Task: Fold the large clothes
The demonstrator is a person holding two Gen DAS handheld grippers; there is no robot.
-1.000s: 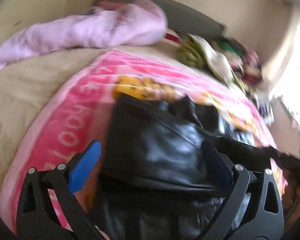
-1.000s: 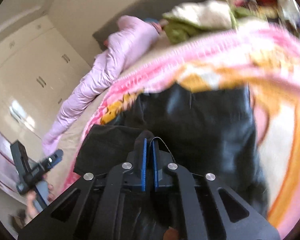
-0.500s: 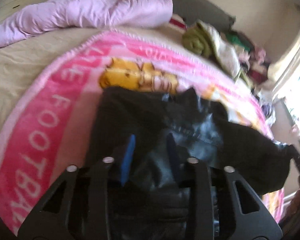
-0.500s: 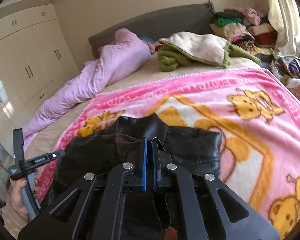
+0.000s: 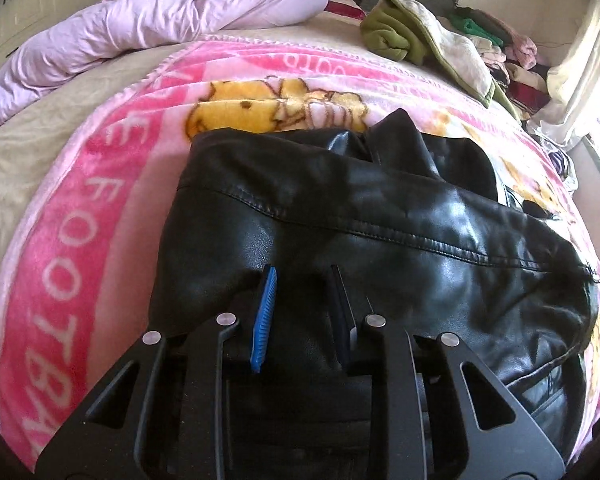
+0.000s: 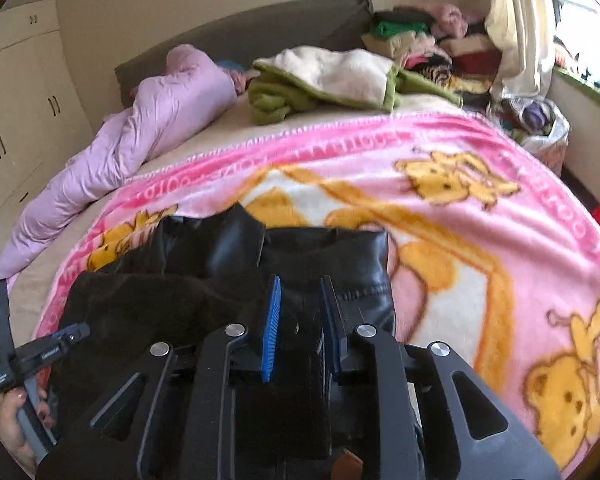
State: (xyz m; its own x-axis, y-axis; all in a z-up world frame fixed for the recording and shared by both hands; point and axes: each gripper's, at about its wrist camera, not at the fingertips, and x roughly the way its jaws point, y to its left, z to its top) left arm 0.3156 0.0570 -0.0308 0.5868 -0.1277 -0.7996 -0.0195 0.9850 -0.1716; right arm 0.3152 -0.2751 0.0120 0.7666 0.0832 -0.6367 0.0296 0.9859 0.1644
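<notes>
Nearest in the left wrist view, the left gripper (image 5: 302, 276) is low over the black leather jacket (image 5: 380, 232), its two fingers a little apart, with a narrow gap between the blue pad (image 5: 265, 312) and the dark one; leather fills that gap, but I cannot tell if the fingers pinch it or only rest on it; in the right wrist view the right gripper (image 6: 300, 286) is also partly open, over the near edge of the jacket (image 6: 228, 264), and I cannot see that it holds any fabric; at the lower left of this view the person's left hand (image 6: 16, 420) holds the handle of the other tool; the jacket lies bunched on the pink cartoon blanket (image 6: 460, 200), its collar standing up at the far side; beyond the blanket is the beige sheet (image 5: 40, 128); farther, a lilac duvet (image 6: 152, 120) lies near a green and cream throw (image 6: 340, 76); at the far right is a pile of folded clothes (image 6: 432, 44), against the dark headboard (image 6: 260, 32).
</notes>
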